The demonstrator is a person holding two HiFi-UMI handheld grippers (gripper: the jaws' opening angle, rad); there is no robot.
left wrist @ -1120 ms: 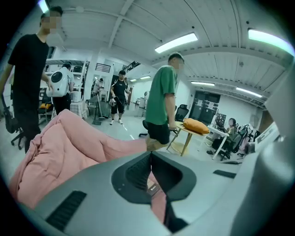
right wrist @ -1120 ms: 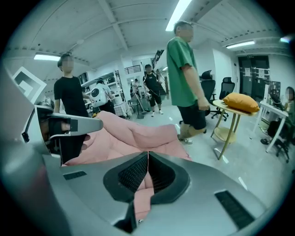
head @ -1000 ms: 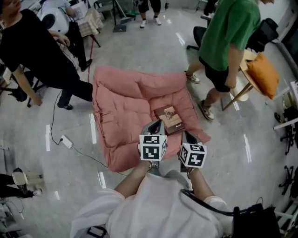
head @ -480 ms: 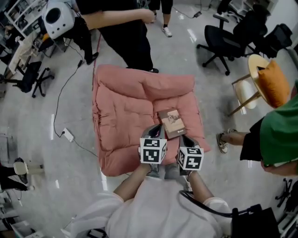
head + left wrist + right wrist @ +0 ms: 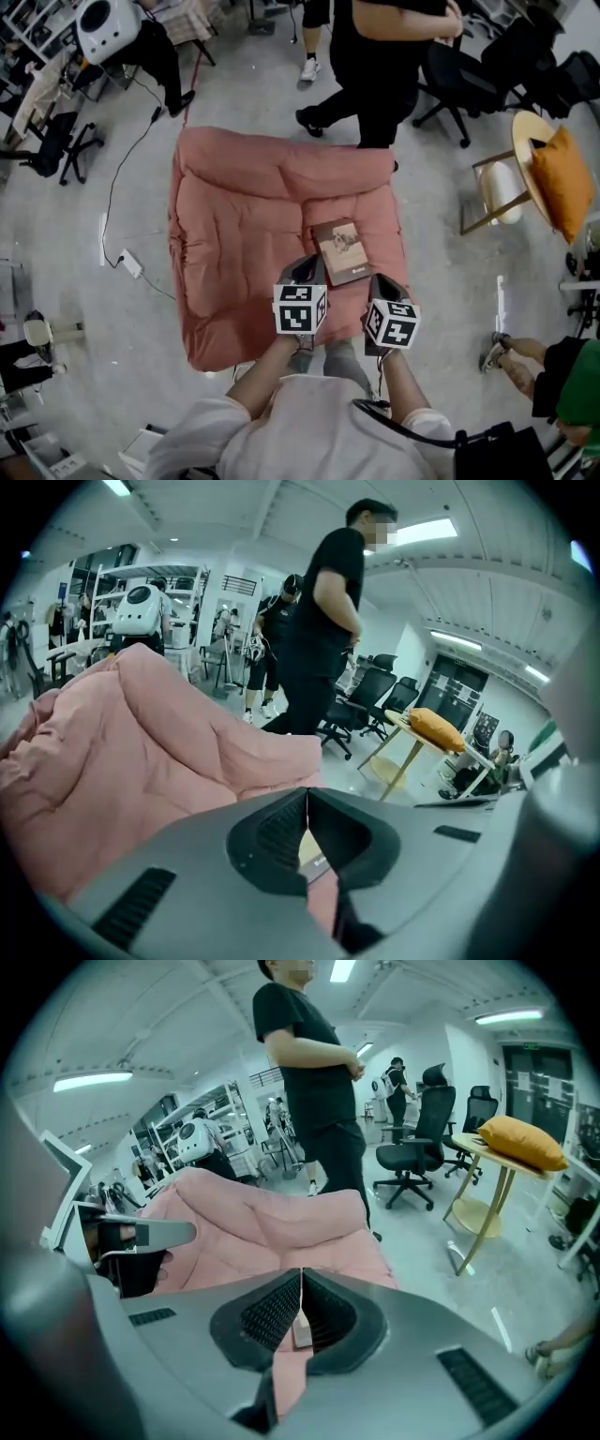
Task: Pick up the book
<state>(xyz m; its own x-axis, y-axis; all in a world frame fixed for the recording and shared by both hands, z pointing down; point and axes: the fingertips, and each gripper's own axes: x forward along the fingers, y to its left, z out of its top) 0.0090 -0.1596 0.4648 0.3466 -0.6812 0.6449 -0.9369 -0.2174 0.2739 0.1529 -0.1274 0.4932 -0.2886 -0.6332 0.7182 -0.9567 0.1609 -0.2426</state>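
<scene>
1. Left tongs (image 5: 308,268): clenched, the two jaws meeting along their length with nothing caught between them. In the head view the tip hangs over the quilt just beside the book's near-left corner. Whether it touches either cannot be judged.
2. Right tongs (image 5: 382,283): likewise clenched and empty. The tip stands near the quilt's right edge, just short of the book's near-right corner.
3. Book (image 5: 342,251): a small brown-covered volume lying flat, cover up, on the right half of the quilt. It is close to the right edge and about midway between the far and near edges. Each gripper view shows a pale sliver beyond the closed jaws, probably this book.
4. Quilt (image 5: 234,234): pink and padded, spread on the floor (image 5: 112,187), with its far edge bunched into a raised ridge.
5. Person (image 5: 384,56): dressed in black, on the floor just beyond the quilt's far-right corner, well apart from the book and taking no part.
6. Progress: approach stage only. Both tongs flank the book's near end, but nothing is grasped and the book rests wholly on the quilt. What is left, by judgement, is to part the jaws, close them on an edge of the book, and raise it clear. Since the book lies flat on soft padding, getting a jaw under an edge looks like the delicate part.
</scene>
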